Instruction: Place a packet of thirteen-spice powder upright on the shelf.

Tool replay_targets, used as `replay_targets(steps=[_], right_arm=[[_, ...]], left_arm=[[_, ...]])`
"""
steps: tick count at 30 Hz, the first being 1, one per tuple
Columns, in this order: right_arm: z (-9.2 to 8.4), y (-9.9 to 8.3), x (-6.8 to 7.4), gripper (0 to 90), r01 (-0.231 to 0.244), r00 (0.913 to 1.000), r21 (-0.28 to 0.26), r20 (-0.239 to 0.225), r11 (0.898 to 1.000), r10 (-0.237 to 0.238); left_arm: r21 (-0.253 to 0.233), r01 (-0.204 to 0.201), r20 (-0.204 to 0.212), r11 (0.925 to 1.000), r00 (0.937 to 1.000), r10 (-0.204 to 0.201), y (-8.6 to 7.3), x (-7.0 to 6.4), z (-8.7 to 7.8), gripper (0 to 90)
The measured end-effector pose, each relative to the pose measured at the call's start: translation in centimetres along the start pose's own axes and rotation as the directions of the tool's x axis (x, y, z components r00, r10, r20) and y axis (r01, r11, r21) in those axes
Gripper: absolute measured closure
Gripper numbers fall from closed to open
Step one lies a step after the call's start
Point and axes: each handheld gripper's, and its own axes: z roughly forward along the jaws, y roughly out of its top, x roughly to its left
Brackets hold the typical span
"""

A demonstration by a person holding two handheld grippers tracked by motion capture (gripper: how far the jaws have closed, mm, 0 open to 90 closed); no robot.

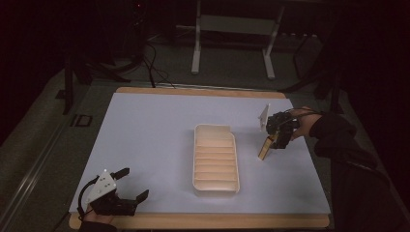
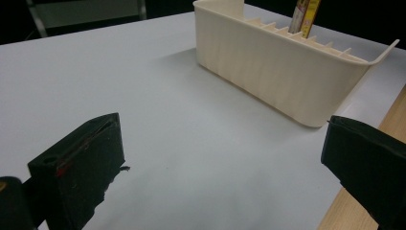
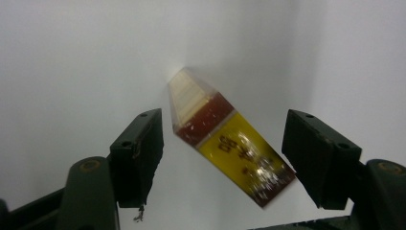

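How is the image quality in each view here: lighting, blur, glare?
High view: dim, surroundings nearly black, only the white table lit. Left gripper view: evenly lit, sharp on the cream tray, which casts a soft shadow. Right gripper view: bright; the yellow packet smears with blur and glare at its near end.

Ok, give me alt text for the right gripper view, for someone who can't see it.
A yellow and red packet lies tilted on a white table, between the open black jaws of the right hand-held gripper, which do not press on it.
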Motion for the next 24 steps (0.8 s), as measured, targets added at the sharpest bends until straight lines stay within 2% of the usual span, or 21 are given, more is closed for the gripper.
replay_targets(steps=[4,12,17,19,24], right_arm=[[1.2,0.2,-0.2,34.4,0.009,0.9997,0.049,-0.023,0.999,-0.008],[1.9,0.2,-0.6,46.7,0.018,0.9979,0.059,-0.063,0.998,-0.014],[1.4,0.0,-0.9,60.5,0.008,0.9958,0.061,-0.091,0.998,-0.003],[1.1,-0.1,-0.9,66.2,0.001,0.9926,0.057,-0.121,0.998,0.006],[0.6,-0.1,-0.8,67.2,-0.03,0.9898,0.069,-0.137,0.997,0.039]], left_arm=[[0.003,-0.002,0.001,1.0,1.0,0.002,0.0,0.0,0.1,1.1],[0.008,-0.002,0.001,1.0,1.0,0.002,0.0,0.0,0.1,1.1],[0.007,-0.002,0.0,1.0,1.0,0.002,0.0,0.0,0.1,1.1],[0.008,-0.002,0.0,1.0,1.0,0.002,0.0,0.0,0.1,1.1],[0.005,-0.003,-0.001,1.0,1.0,0.003,0.0,0.0,0.1,1.1]])
